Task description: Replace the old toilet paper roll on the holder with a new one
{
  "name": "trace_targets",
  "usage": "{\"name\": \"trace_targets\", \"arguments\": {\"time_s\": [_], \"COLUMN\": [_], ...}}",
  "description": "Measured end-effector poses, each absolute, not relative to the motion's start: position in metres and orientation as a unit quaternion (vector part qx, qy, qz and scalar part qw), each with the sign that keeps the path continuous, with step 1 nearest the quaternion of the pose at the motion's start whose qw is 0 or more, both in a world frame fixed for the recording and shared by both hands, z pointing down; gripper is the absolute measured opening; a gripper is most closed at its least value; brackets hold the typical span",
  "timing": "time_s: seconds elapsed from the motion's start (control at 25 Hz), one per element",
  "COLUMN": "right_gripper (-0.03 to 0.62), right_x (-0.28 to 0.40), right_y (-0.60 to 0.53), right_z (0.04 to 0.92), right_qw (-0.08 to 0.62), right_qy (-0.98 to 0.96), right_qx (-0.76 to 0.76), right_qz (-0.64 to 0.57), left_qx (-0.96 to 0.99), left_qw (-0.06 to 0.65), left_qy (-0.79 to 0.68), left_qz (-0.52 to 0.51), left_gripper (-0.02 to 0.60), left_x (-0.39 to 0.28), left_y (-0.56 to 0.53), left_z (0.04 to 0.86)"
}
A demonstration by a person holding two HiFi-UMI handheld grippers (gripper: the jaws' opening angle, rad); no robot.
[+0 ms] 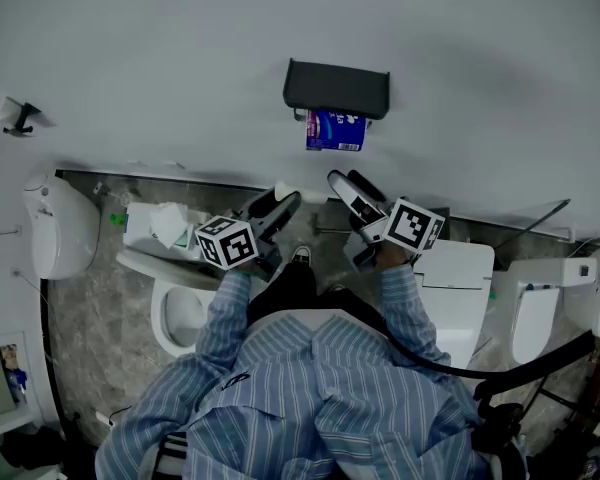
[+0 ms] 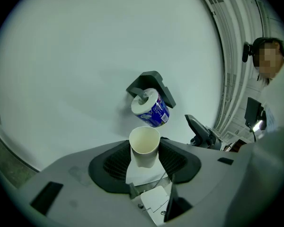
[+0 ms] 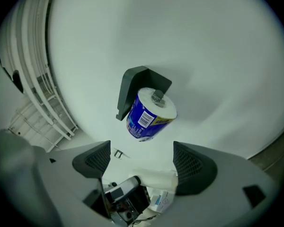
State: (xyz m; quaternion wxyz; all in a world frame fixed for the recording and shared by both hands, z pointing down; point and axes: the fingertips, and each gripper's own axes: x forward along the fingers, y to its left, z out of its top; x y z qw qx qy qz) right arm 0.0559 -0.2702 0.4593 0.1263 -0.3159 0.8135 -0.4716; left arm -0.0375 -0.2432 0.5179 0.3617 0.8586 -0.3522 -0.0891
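A dark grey holder (image 1: 336, 86) hangs on the white wall with a blue-wrapped toilet paper roll (image 1: 335, 130) on its spindle. The left gripper view shows the same holder (image 2: 150, 82) and roll (image 2: 151, 109) ahead of and above the jaws. My left gripper (image 2: 144, 161) is shut on an empty cream cardboard tube (image 2: 144, 143), held upright with its open end towards the camera. My left gripper (image 1: 280, 204) sits below and left of the holder. My right gripper (image 1: 348, 182) is just below the roll (image 3: 149, 113); its jaws (image 3: 143, 162) stand open and hold nothing.
Below me stands a white toilet (image 1: 175, 313) with a tissue pack (image 1: 165, 223) on its tank. Another white fixture (image 1: 458, 278) is at the right and a white wall unit (image 1: 58, 226) at the left. A white rail rack (image 3: 35, 108) runs along the wall.
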Motion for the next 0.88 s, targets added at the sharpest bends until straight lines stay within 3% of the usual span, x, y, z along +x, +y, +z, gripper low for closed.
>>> {"name": "trace_targets", "arguments": {"time_s": [0.36,0.4,0.52,0.64,0.88], "right_gripper": [0.399,0.370,0.152,0.056,0.040], "right_x": [0.087,0.090,0.100,0.106,0.100], "right_y": [-0.208,-0.202,-0.185,-0.168,-0.143], "right_z": [0.469,0.468,0.464,0.468,0.480], "right_qw": [0.058,0.052,0.056,0.056,0.033], "right_qy": [0.840,0.843,0.845,0.844,0.845], "right_qx": [-0.334,-0.337,-0.346,-0.343,-0.330], "right_qz": [-0.424,-0.415,-0.404,-0.408,-0.420], "left_qx": [0.850,0.847,0.840,0.840,0.837], "left_qw": [0.357,0.359,0.364,0.363,0.364], "left_qy": [-0.374,-0.379,-0.387,-0.386,-0.395], "left_qz": [-0.097,-0.099,-0.111,-0.112,-0.100], "left_gripper": [0.183,0.183,0.183,0.183,0.183], "left_x": [-0.017,-0.015,-0.009,-0.001,-0.002], "left_y": [-0.181,-0.174,-0.155,-0.136,-0.105], "left_z": [0.513,0.513,0.513,0.511,0.514]}}
